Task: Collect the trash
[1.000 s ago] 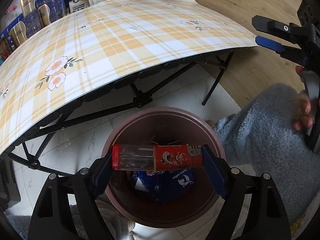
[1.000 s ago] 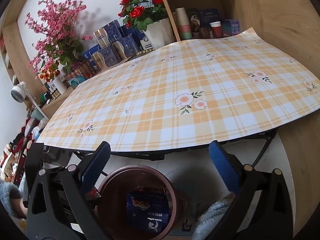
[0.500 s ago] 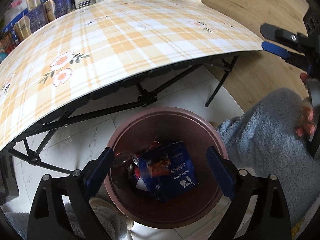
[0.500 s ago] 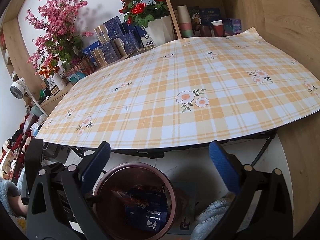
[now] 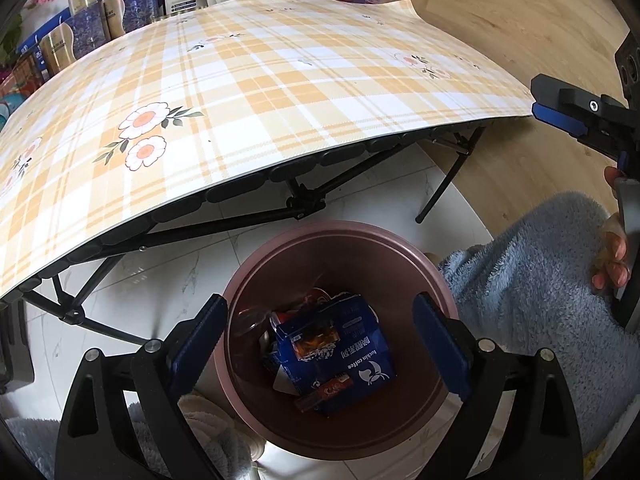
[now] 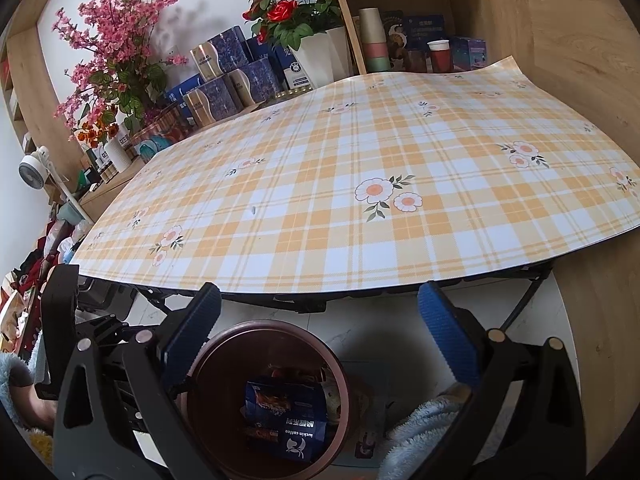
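My left gripper [image 5: 320,340] hangs over the bin [image 5: 280,432] with its fingers [image 5: 202,330] released wide and nothing between them. The bin stands on the floor just off the desk's [image 5: 280,92] near edge. Inside it a blue coffee carton [image 5: 352,350] lies on top, a red lighter [image 5: 326,394] against its lower edge, more trash half hidden beneath. My right gripper [image 6: 320,344] is also spread apart and empty, pointed over the near desk edge with the bin below it.
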Motion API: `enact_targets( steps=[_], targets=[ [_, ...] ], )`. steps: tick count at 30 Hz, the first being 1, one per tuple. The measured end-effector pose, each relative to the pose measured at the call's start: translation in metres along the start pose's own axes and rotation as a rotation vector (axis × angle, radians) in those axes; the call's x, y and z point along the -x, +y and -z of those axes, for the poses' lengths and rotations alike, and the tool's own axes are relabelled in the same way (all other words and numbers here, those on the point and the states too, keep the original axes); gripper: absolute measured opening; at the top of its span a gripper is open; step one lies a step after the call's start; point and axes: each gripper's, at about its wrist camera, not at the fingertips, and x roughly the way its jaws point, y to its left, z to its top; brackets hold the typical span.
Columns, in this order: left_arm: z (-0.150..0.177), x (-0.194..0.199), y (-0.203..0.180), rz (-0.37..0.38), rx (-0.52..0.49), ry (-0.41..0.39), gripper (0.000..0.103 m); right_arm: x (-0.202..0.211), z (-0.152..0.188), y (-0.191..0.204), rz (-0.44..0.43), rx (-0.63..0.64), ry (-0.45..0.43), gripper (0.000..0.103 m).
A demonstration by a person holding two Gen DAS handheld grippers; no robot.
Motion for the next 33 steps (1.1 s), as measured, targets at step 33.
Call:
enact_targets(
  steps=[33],
  targets=[
    [-0.094, 0.297, 0.018, -0.481, 0.154, -0.574, 0.097, 0.147, -0.148, 0.103, 0.14, 0.206, -0.25, 0.097]
  ],
)
